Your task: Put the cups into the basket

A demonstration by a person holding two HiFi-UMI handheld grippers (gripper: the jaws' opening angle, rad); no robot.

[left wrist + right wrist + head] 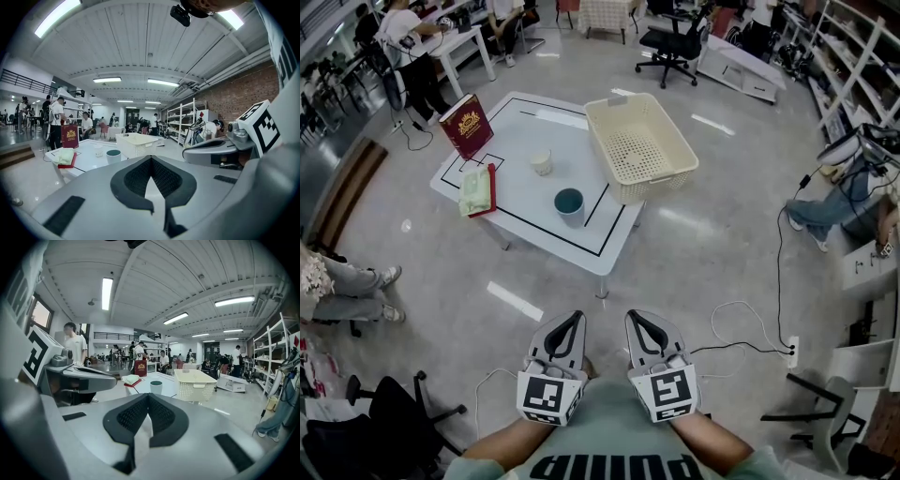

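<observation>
While the left hand-held gripper (572,321) and right hand-held gripper (639,319) hang closed and empty at 6 o'clock, the teal cup (569,204) and white cup (541,161) stand on the surface (520,204), basket (639,145) at their 2 o'clock.

Bright, even indoor light falls from long white fluorescent ceiling strips (56,16), at 10 and 1 o'clock in the left gripper view and at 11 and 2 o'clock in the right gripper view, where they burn out to plain white. In the head view the glossy pale grey floor (694,272) shows their streaked reflections at 6 and 2 o'clock of the white rectangular counter (534,202), which has glare along its 12 o'clock side and only a faint, soft shadow beneath. Both gripper views are strongly fisheyed with black corners. The grey plastic left tool (150,158) and right tool (148,395) look soft near the lens. White metal shelving (853,66) bends at the head view's 2 o'clock edge.
</observation>
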